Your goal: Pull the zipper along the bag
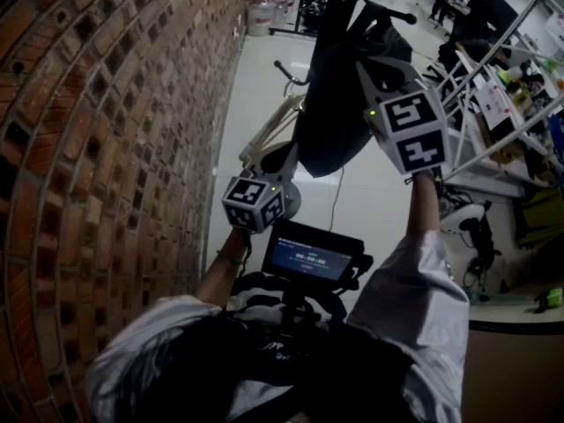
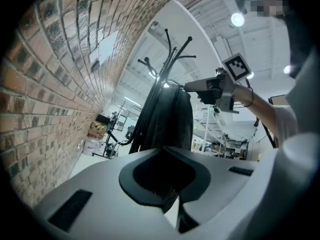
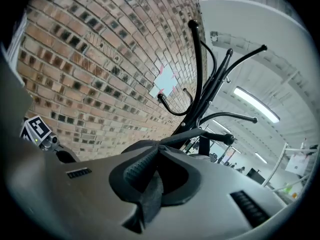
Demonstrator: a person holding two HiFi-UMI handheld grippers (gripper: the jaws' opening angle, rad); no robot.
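Observation:
A dark bag (image 1: 335, 113) hangs from a black coat rack (image 3: 200, 59) beside the brick wall. My left gripper (image 1: 284, 159) is at the bag's lower end. In the left gripper view its jaws (image 2: 172, 196) are closed, with dark cloth of the bag (image 2: 167, 114) pinched between them. My right gripper (image 1: 368, 67) is higher, at the bag's upper right side, and it shows there in the left gripper view too (image 2: 192, 86). Its jaws (image 3: 150, 184) are shut on a dark woven strip, the zipper pull tab (image 3: 149, 199), which hangs down between them.
The brick wall (image 1: 106, 148) runs close along the left. White floor (image 1: 256, 86) stretches beyond the rack. White frame poles and cluttered desks (image 1: 511, 104) stand on the right. A small screen (image 1: 313, 258) sits at the person's chest.

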